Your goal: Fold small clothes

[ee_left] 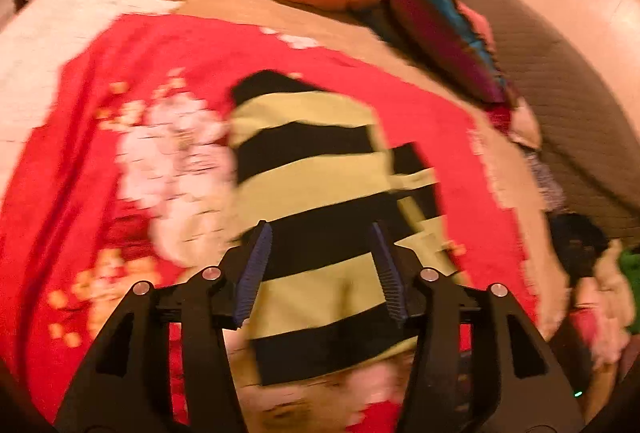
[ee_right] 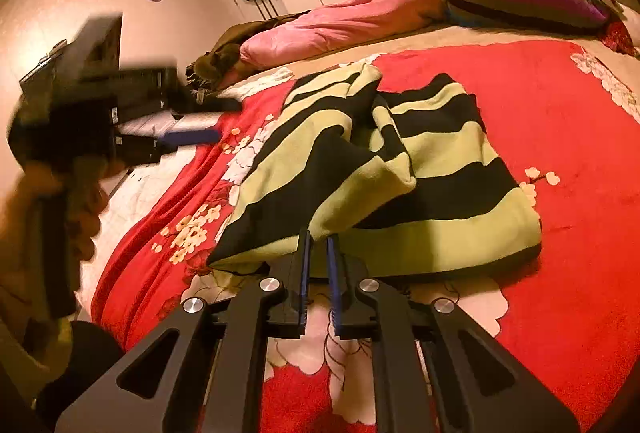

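Right wrist view is showing the striped garment, black and pale green, lying part-folded on the red floral bedspread, toward the middle of the bed and nearer its near edge than the pillows at the far side. The right gripper is pinching a fold of the garment's near hem, its fingers drawn almost together with only the cloth between them. The left gripper is hovering over the same garment with its fingers spread apart and nothing caught between them; in the right wrist view it is appearing as a blurred dark shape off the left side of the bed, clear of the cloth. By the look of it, a fold is under way: one flap is already lying over the body, and the right side is carrying the hem. The next move is likely calling for the left gripper to take a fresh hold on a free edge or corner.
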Motion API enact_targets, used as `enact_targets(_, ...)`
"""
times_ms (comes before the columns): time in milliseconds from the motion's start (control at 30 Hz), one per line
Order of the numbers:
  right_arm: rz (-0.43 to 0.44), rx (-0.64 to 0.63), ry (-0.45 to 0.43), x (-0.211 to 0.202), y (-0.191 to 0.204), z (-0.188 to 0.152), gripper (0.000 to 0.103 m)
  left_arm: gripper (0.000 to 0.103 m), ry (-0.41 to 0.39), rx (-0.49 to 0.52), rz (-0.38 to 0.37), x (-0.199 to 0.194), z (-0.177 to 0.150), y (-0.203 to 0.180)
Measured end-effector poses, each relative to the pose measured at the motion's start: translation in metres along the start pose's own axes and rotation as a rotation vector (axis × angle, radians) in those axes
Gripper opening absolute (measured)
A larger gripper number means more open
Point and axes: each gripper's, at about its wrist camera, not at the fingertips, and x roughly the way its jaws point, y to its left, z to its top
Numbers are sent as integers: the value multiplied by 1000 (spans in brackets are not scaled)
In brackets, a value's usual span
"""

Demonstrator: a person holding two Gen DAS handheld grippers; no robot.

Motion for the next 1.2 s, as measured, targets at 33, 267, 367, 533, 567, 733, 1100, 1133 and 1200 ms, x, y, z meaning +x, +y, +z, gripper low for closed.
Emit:
enact_targets(33,-3,-4,-2,-2,1,0,9,46,-1,8,30,0,-6,5)
enact_targets(267,-18,5,-11,-32,-8,10,38,62,-14,81,117,-6,-27,13)
enact_targets(367,-21,9,-19,-41,-11,22,48,74,-44,102,135,-19,-30,15)
enact_targets(533,7,44,5,-42,-16,52,58,75,-95,116,183,-29,-30,16)
enact_targets(567,7,50,3,-42,-16,60,59,75,-101,116,191,-29,-31,16)
enact_targets(733,20,39,40,-28,-13,92,68,76,-111,115,208,-30,-33,19)
enact_targets(1100,54,144,170,31,-34,137,74,87,-97,135,211,-19,-41,13)
enact_targets(1133,47,150,181,36,-35,140,76,87,-94,137,209,-17,-42,12)
enact_targets(1200,33,149,215,48,-36,144,77,87,-92,136,199,-15,-44,10)
